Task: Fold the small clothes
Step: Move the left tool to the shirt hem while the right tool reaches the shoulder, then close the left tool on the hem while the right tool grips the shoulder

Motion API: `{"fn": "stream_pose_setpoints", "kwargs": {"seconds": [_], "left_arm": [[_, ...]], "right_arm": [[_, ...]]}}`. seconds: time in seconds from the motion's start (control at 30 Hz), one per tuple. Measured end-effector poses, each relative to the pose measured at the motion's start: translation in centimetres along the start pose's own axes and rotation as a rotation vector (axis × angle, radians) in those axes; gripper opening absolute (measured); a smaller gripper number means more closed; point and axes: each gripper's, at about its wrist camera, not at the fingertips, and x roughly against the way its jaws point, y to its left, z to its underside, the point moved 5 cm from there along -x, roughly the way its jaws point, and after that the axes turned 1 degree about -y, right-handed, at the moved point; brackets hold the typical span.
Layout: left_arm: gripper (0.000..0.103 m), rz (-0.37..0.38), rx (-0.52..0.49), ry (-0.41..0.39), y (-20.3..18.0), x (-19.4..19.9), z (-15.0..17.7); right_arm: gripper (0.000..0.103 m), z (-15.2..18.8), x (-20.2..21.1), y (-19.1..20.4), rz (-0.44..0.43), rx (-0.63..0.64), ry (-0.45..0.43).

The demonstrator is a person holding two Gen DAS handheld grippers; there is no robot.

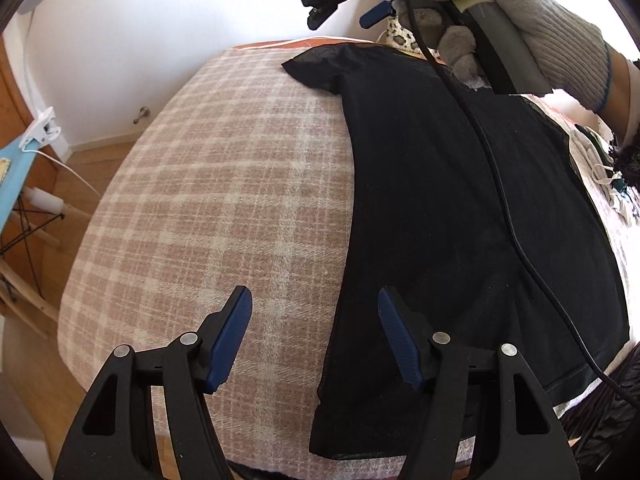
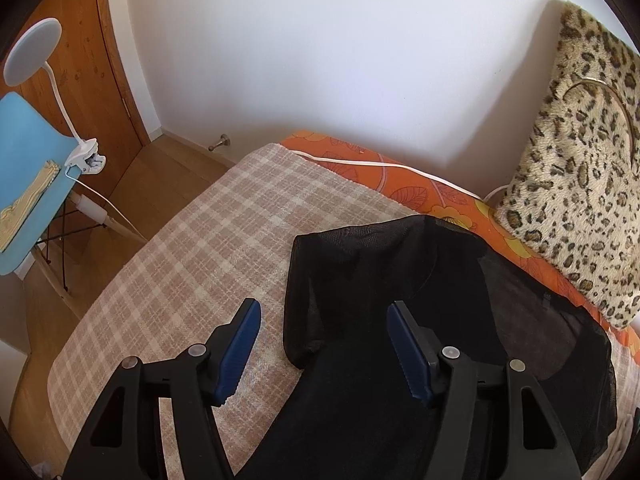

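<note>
A small black sheer shirt [image 1: 460,200] lies flat on a pink-and-cream plaid blanket [image 1: 220,200], with its short sleeve at the far end. My left gripper [image 1: 314,294] is open low over the shirt's left edge near the hem; one finger is over the blanket and the other over the cloth. A gloved hand [image 1: 520,20] holds my right gripper [image 1: 346,16] above the far end. In the right wrist view that gripper [image 2: 324,306] is open over the sleeve and shoulder of the shirt [image 2: 380,280], with nothing pinched between its pads.
A black cable [image 1: 500,184] trails across the shirt. A leopard-print cushion [image 2: 580,200] leans at the far right on an orange floral sheet [image 2: 420,192] with a white cord [image 2: 360,164]. A blue chair [image 2: 28,160] with a clip lamp [image 2: 32,48] stands left of the bed.
</note>
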Motion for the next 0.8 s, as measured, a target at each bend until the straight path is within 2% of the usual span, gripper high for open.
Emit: {"fn": "stream_pose_setpoints", "kwargs": {"seconds": [0.13,0.23,0.5,0.8], "left_arm": [[0.056,0.030,0.030,0.033,0.5,-0.6,0.3],[0.048,0.086,0.074,0.071,0.8,-1.0,0.8],[0.048,0.138,0.105,0.078,0.5,-0.3,1.2],[0.047,0.163,0.149,0.079,1.4,0.1,2.5]], "right_arm": [[0.065,-1.3,-2.2,-1.1,-0.030,-0.045,0.038],[0.064,-2.1,-3.4,-2.1,-0.048,-0.077,0.055],[0.062,-3.3,-7.7,-1.7,-0.095,-0.108,0.113],[0.061,-3.7,-12.8,-0.6,-0.015,-0.059,0.175]]}}
